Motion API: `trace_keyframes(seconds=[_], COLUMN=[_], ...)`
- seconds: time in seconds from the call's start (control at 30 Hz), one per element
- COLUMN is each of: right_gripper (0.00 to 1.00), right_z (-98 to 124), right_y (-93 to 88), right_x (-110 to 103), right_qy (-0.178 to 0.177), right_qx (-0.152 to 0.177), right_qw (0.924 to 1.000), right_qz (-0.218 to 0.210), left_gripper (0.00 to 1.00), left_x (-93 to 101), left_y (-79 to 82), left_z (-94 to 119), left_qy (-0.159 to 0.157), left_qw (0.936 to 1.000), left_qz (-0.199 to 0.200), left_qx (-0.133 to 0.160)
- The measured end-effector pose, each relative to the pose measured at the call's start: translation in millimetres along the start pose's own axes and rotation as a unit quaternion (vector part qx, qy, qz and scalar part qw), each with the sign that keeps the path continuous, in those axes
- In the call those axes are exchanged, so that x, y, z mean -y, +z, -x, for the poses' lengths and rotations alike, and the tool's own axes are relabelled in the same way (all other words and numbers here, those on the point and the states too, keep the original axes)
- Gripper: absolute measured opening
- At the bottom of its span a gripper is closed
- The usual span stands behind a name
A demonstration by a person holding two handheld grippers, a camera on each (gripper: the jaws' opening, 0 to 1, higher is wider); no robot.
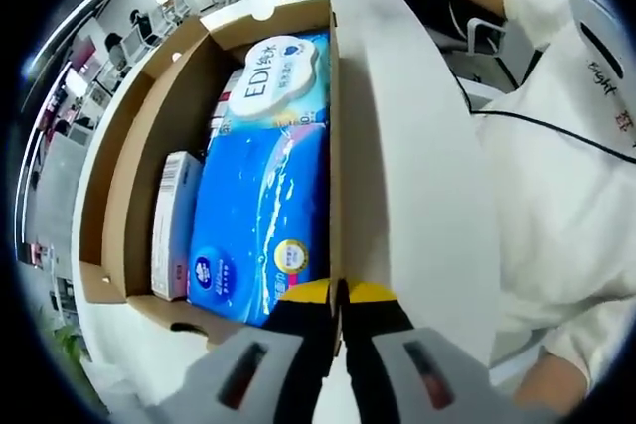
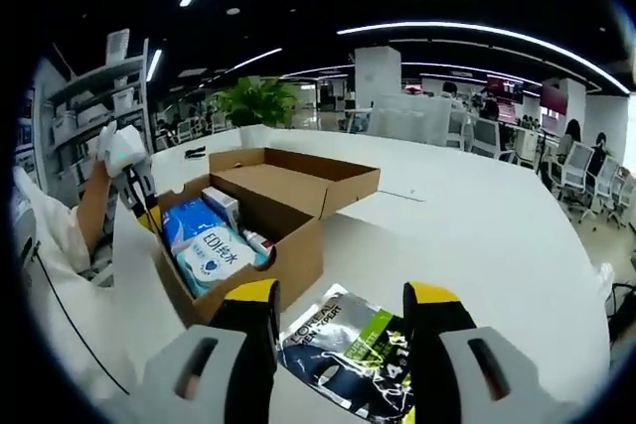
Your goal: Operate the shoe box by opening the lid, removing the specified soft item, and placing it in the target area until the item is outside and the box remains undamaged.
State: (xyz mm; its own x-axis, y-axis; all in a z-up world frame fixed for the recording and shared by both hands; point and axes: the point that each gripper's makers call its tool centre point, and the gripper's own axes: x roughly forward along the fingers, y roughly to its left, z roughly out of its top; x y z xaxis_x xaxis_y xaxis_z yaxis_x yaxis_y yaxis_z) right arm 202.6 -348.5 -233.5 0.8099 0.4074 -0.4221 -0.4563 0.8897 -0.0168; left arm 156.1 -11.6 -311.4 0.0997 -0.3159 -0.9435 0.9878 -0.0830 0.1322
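The cardboard shoe box (image 1: 129, 176) stands open on the white table, its lid (image 2: 298, 181) folded back flat. Inside lie a blue soft tissue pack (image 1: 263, 215), a pale EDI wipes pack (image 1: 278, 81) and a small white carton (image 1: 177, 225). My left gripper (image 1: 338, 295) is shut on the box's right side wall, which runs up between its yellow tips. In the right gripper view the box (image 2: 298, 255) sits left of centre. My right gripper (image 2: 343, 305) stands open over a black, green and silver foil pouch (image 2: 348, 350) lying on the table outside the box.
The white table (image 2: 477, 235) stretches wide to the right of the box. A person in a white sleeve (image 1: 566, 176) stands close on the right of the left gripper view. A potted plant (image 2: 258, 101) and office chairs (image 2: 576, 171) stand beyond the table.
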Motion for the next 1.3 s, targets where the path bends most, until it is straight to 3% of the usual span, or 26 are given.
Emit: trace_keyframes(seconds=[0.07, 0.13, 0.33, 0.47, 0.6, 0.8, 0.87, 0.9, 1.0, 1.07, 1.1, 1.13, 1.2, 1.3], right_gripper=[0.51, 0.49, 0.49, 0.47, 0.47, 0.45, 0.29, 0.24, 0.36, 0.34, 0.35, 0.36, 0.39, 0.41], right_z=[3, 6, 5, 6, 6, 3, 3, 3, 0, -5, -13, -20, -28, -40], right_y=[5.2, 21.3, 44.4, 58.1, 65.8, 74.4, 74.5, 75.5, 79.0, 84.4, 86.4, 79.8, 66.1, 58.1], right_x=[1, -2, -12, -31, -40, -63, -68, -70, -73, -84, -93, -100, -110, -116], right_qy=[-0.007, -0.002, 0.018, 0.05, 0.063, 0.108, 0.118, 0.116, 0.111, 0.122, 0.137, 0.155, 0.185, 0.199], right_qx=[0.004, 0.019, 0.0, -0.011, -0.027, -0.052, -0.06, -0.078, -0.081, -0.076, -0.081, -0.098, -0.13, -0.147], right_qw=[0.9999, 0.9998, 0.9979, 0.9917, 0.9882, 0.9744, 0.9699, 0.9616, 0.9613, 0.96, 0.955, 0.9434, 0.9288, 0.9194], right_qz=[0.007, 0.01, 0.062, 0.118, 0.137, 0.19, 0.204, 0.236, 0.239, 0.24, 0.25, 0.276, 0.294, 0.306], left_gripper=[0.02, 0.02, 0.03, 0.03, 0.03, 0.03, 0.02, 0.02, 0.03, 0.03, 0.03, 0.04, 0.04, 0.04], left_x=[0.0, -1.0, 1.3, -0.1, 0.8, 0.0, 0.3, 1.3, 1.4, 1.4, 1.4, 1.3, 1.2, -0.8], left_y=[-0.4, -1.2, -0.4, -0.2, 0.0, 0.1, 0.1, 0.0, 0.0, 0.2, 0.4, 0.7, 1.0, 1.7], left_z=[0, 1, 1, 1, 1, 1, 1, 1, 1, 1, 1, 1, 1, 1], left_qy=[0.001, -0.007, 0.009, 0.002, 0.004, 0.009, 0.007, 0.006, 0.006, 0.01, 0.014, 0.02, 0.022, 0.02], left_qw=[1.0, 0.9999, 0.9999, 0.9999, 0.9999, 0.9999, 0.9999, 0.9998, 0.9998, 0.9998, 0.9997, 0.9996, 0.9995, 0.9996], left_qz=[-0.005, 0.011, -0.005, 0.008, 0.007, 0.002, -0.011, -0.017, -0.017, -0.016, -0.016, -0.013, -0.015, 0.001], left_qx=[-0.008, 0.002, 0.005, 0.007, 0.006, 0.011, 0.01, 0.009, 0.01, 0.011, 0.012, 0.015, 0.017, 0.022])
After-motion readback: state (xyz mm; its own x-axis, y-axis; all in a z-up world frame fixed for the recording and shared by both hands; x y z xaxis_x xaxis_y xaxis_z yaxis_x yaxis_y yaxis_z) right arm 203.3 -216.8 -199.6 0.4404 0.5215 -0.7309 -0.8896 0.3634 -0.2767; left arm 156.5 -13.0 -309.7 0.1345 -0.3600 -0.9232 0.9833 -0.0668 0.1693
